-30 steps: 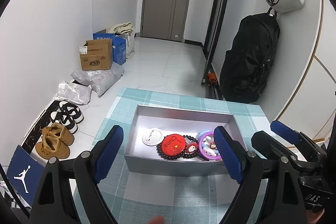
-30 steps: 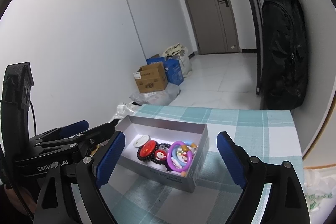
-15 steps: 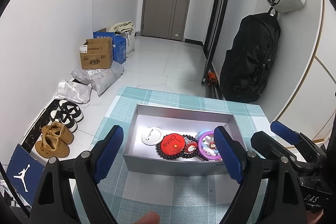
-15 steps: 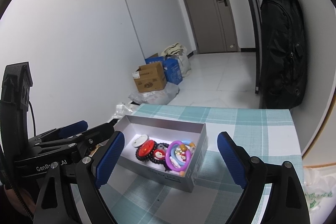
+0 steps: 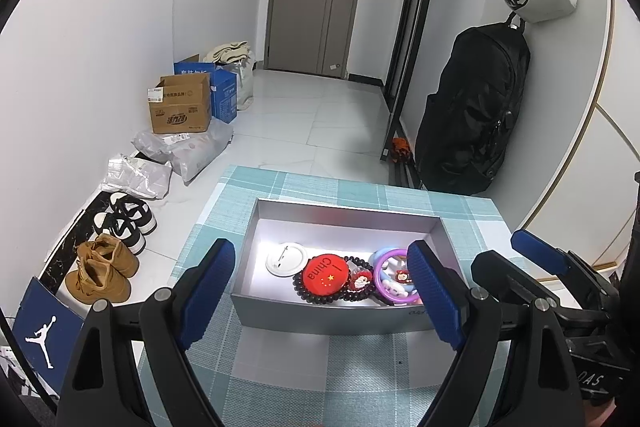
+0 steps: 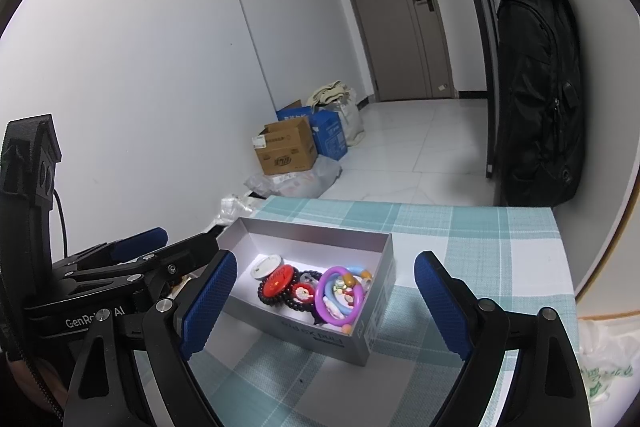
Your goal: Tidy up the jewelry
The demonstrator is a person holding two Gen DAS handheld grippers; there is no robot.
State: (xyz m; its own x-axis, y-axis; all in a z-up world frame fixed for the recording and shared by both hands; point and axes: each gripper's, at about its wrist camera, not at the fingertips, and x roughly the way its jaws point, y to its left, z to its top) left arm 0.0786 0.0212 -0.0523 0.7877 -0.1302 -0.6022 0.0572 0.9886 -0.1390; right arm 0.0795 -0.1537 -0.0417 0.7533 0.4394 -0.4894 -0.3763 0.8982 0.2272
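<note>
The box (image 5: 320, 319) sits on the table (image 5: 280, 379), holding a badge (image 5: 286, 259) left of the bracelets (image 5: 394, 277).

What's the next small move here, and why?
Probably lower the right hand-held gripper into the box toward the purple ring. Both hand-held grippers are open and empty, and the ring sits on top, nearest the right one.
</note>
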